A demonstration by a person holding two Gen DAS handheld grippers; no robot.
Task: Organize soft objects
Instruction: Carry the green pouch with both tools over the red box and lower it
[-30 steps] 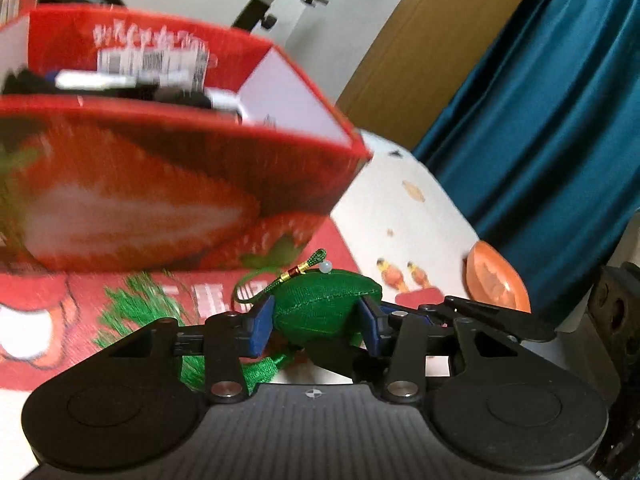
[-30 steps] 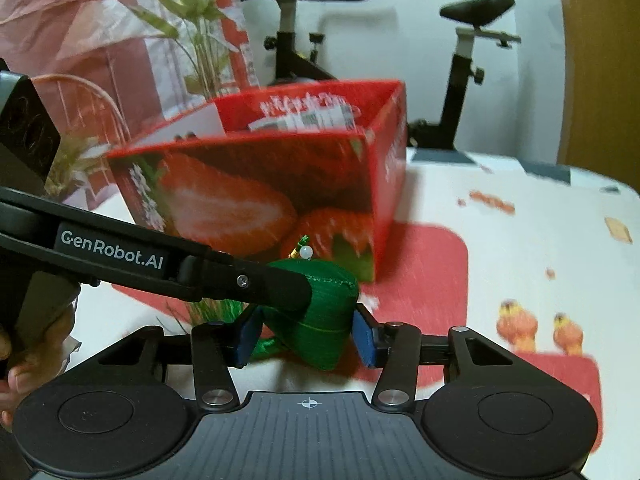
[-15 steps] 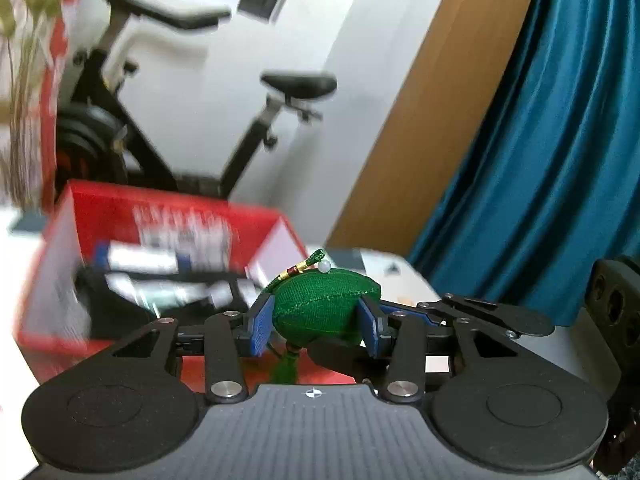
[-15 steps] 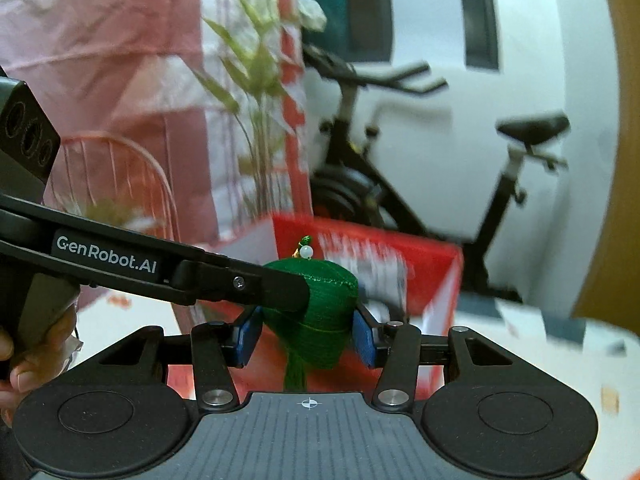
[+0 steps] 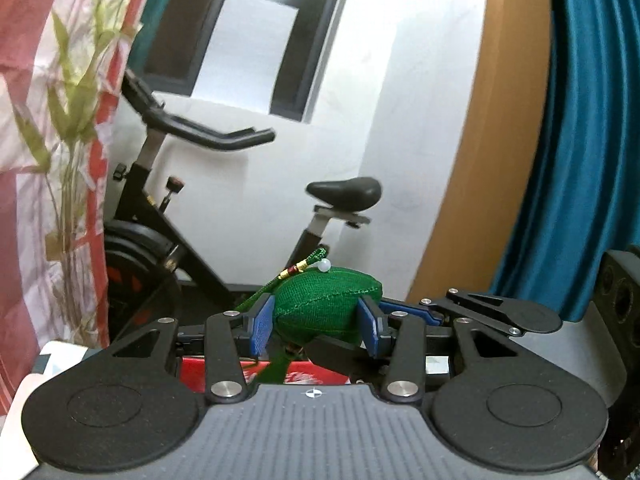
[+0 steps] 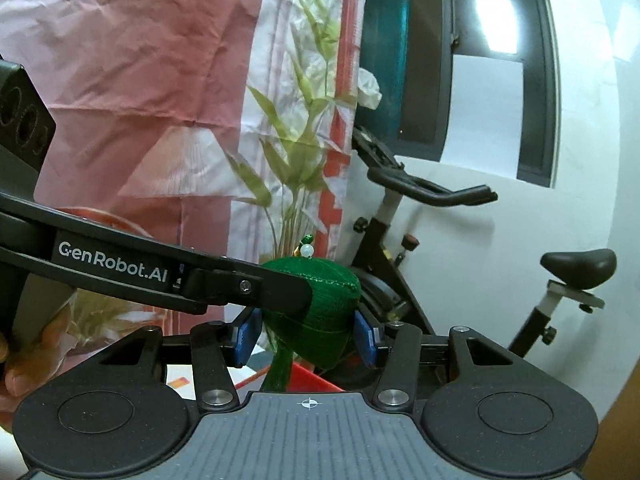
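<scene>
A green stuffed fabric sachet (image 5: 328, 304) with a white bead, cord and green tassel is held in the air between both grippers. My left gripper (image 5: 318, 322) is shut on it, blue pads at its two sides. My right gripper (image 6: 306, 334) is shut on the same sachet (image 6: 320, 312), and the left gripper's black finger (image 6: 280, 292) crosses in front of it. The red strawberry box (image 5: 320, 374) shows only as a strip of rim below the sachet, and a red corner of it shows in the right wrist view (image 6: 308, 378).
A black exercise bike (image 5: 168, 216) stands ahead against a white wall, also in the right wrist view (image 6: 400, 216). A pink and white bamboo-print sheet (image 6: 160, 80) hangs on the left. A teal curtain (image 5: 580, 140) and a wooden panel (image 5: 492, 160) are on the right.
Both grippers have risen with the sachet from table level beside the red box. The box has dropped nearly out of view and the bike and wall now fill both views.
</scene>
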